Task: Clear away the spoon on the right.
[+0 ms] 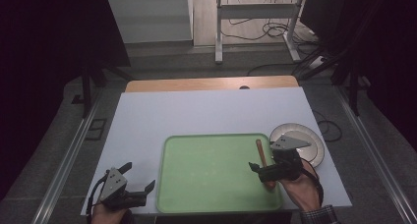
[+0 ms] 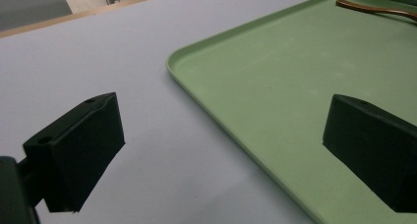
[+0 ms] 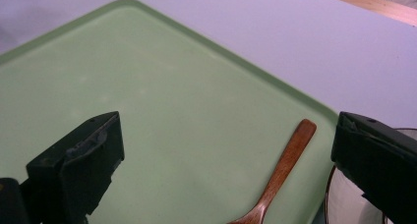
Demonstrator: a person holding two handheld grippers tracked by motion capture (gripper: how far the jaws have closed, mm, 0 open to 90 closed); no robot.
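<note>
Landmark is the green tray [image 1: 211, 177], sitting flat on the white counter [image 1: 196, 113] toward its near edge. Left tongs [image 1: 132, 183] are just off the tray's left edge near its front-left corner, held in the person's left hand [image 1: 110, 214], jaws wide apart and gripping nothing; in the left gripper view the left tongs [image 2: 221, 150] straddle the tray's left rim, one jaw over bare counter [image 2: 98, 47], the other over the tray [image 2: 275, 81] floor. Right tongs [image 1: 260, 171] hang over the tray's right side near its front-right corner, held by the right hand [image 1: 300, 187] (plaid cuff at the bottom edge), jaws also spread wide with nothing between them. A wooden spoon [image 1: 262, 157] lies inside the tray along its right rim, handle end pointing toward the tray's far side, bowl end toward the near side and partly hidden under the right tongs in the high view. In the right gripper view the spoon [image 3: 282, 172] lies flat on the tray [image 3: 147, 111] floor just inside the rim, between the two jaws of the right tongs [image 3: 226, 170] but touched by neither; spoon handle [image 2: 373, 9] also visible at the tray's far corner in the left gripper view. A round plate [image 1: 312, 140] sits on the counter just beyond the tray's right rim, partly covered by the right tongs' grey top plate; its dark-edged rim [image 3: 330, 189] shows beside the tray in the right gripper view, whether it touches the tray I can't tell
</note>
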